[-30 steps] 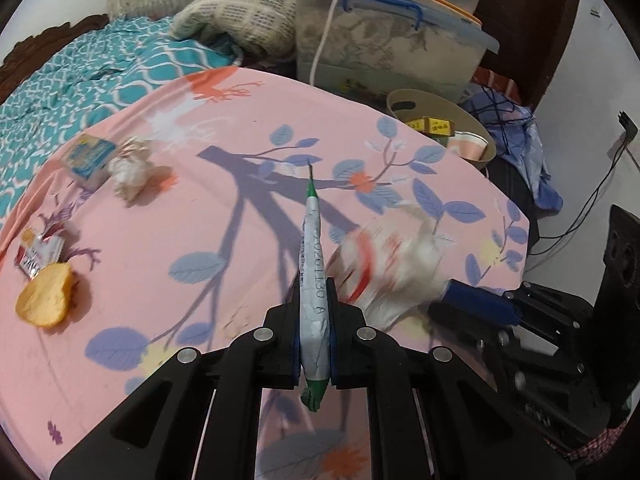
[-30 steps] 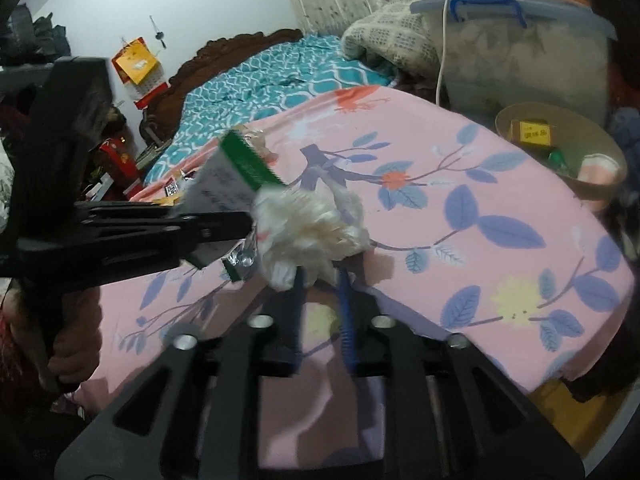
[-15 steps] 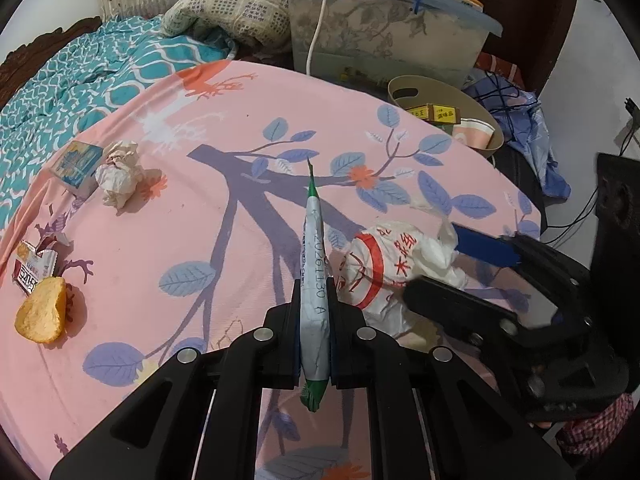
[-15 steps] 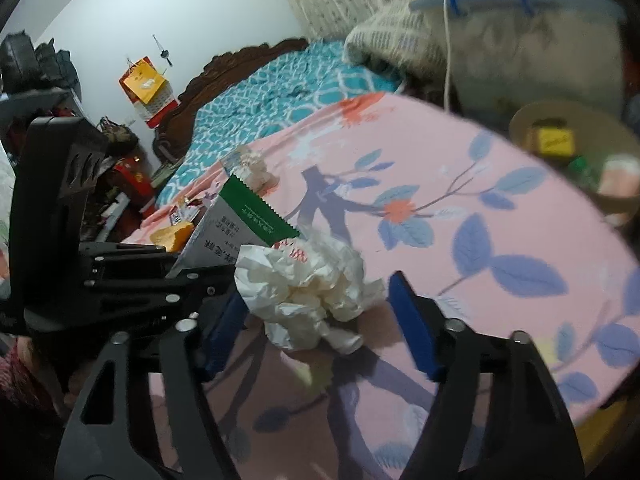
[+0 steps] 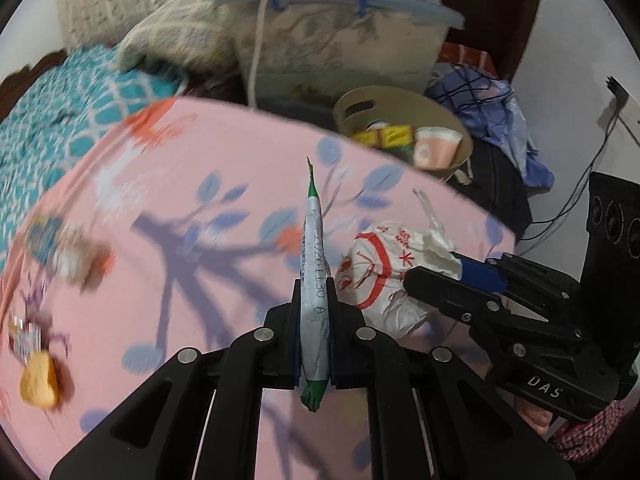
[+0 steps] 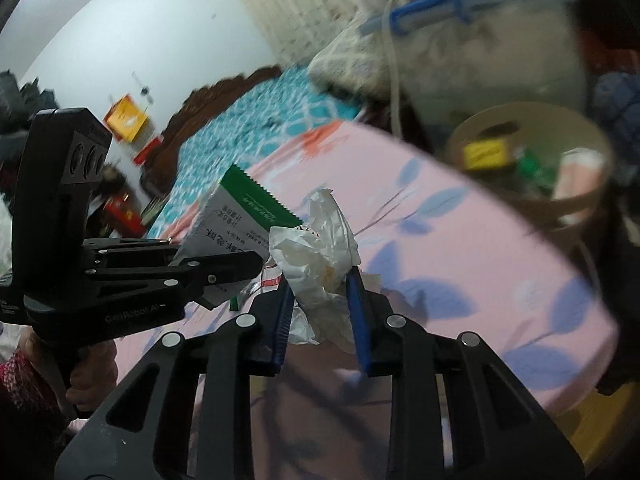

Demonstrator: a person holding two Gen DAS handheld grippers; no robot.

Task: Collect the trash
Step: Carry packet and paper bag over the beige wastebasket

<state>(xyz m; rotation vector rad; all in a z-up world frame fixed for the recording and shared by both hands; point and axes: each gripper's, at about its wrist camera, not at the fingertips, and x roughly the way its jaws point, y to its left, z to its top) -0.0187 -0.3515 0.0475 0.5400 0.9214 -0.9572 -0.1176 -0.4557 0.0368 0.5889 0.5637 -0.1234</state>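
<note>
My left gripper [image 5: 315, 300] is shut on a flat white and green sachet [image 5: 314, 264], held edge-on above the pink floral table [image 5: 200, 216]; the sachet also shows in the right wrist view [image 6: 240, 220]. My right gripper [image 6: 320, 280] is shut on a crumpled white wrapper with red print [image 6: 320, 252], which shows just right of the sachet in the left wrist view [image 5: 384, 272]. A tan bin [image 5: 400, 128] holding a cup and yellow boxes stands beyond the table's far right edge, and in the right wrist view [image 6: 528, 152].
On the table's left lie a crumpled paper ball [image 5: 76, 256], a small blue packet [image 5: 40, 232], a red-white wrapper [image 5: 24, 332] and a chip [image 5: 38, 380]. A lidded plastic storage box [image 5: 340, 40], pillow and bed stand behind.
My right gripper, open half a second ago, has shut on the crumpled wrapper and lifted it. Both grippers have moved forward toward the bin; the left still holds the sachet.
</note>
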